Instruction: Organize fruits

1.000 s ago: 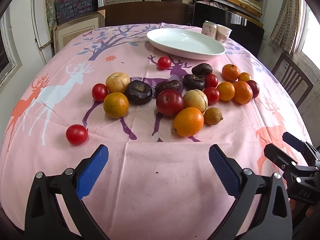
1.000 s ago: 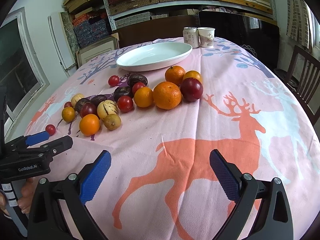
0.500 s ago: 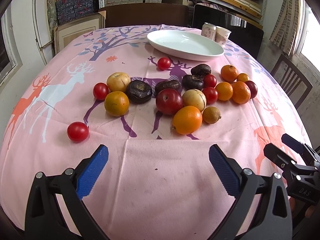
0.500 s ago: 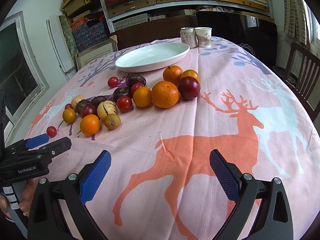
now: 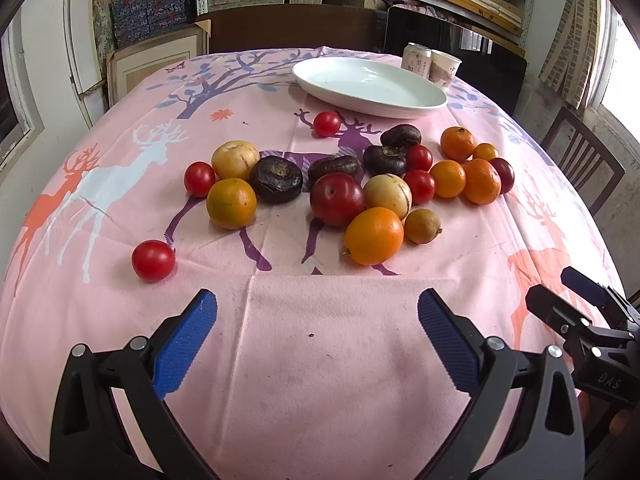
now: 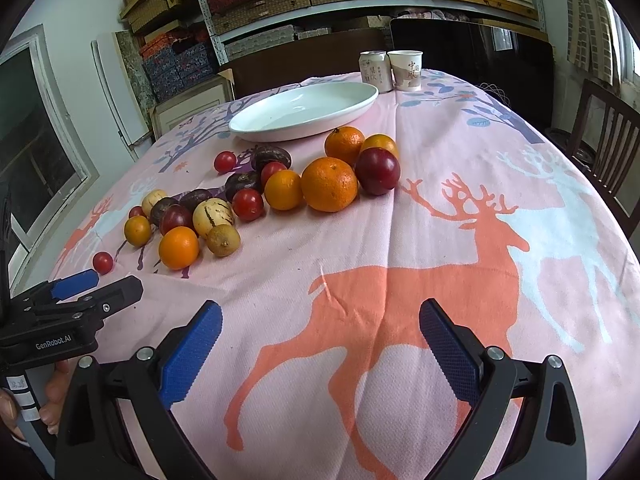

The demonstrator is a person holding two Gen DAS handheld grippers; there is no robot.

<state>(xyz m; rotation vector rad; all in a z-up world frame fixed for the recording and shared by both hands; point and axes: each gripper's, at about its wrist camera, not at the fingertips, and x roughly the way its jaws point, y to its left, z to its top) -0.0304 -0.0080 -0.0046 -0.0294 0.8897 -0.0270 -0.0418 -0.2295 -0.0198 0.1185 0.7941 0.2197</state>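
Note:
Several fruits lie loose on the pink deer tablecloth: oranges [image 5: 373, 236], a red apple [image 5: 337, 199], cherry tomatoes [image 5: 153, 260], dark purple fruits [image 5: 276, 179] and pale striped melons [image 5: 387, 196]. An empty white plate [image 5: 368, 88] stands behind them; it also shows in the right wrist view [image 6: 304, 112]. My left gripper [image 5: 316, 336] is open and empty, near the table's front edge. My right gripper [image 6: 320, 344] is open and empty over the orange deer print, to the right of the fruit group with its big orange [image 6: 329, 184].
A drink can [image 6: 374, 66] and a paper cup [image 6: 406, 70] stand behind the plate. A wooden chair [image 6: 608, 148] is at the table's right side. Shelves with boxes fill the back wall. The right gripper shows at the right edge of the left wrist view [image 5: 580, 308].
Both grippers have drawn back and tilted slightly; the fruits sit a bit farther away in both views. Nothing was taken hold of or moved.

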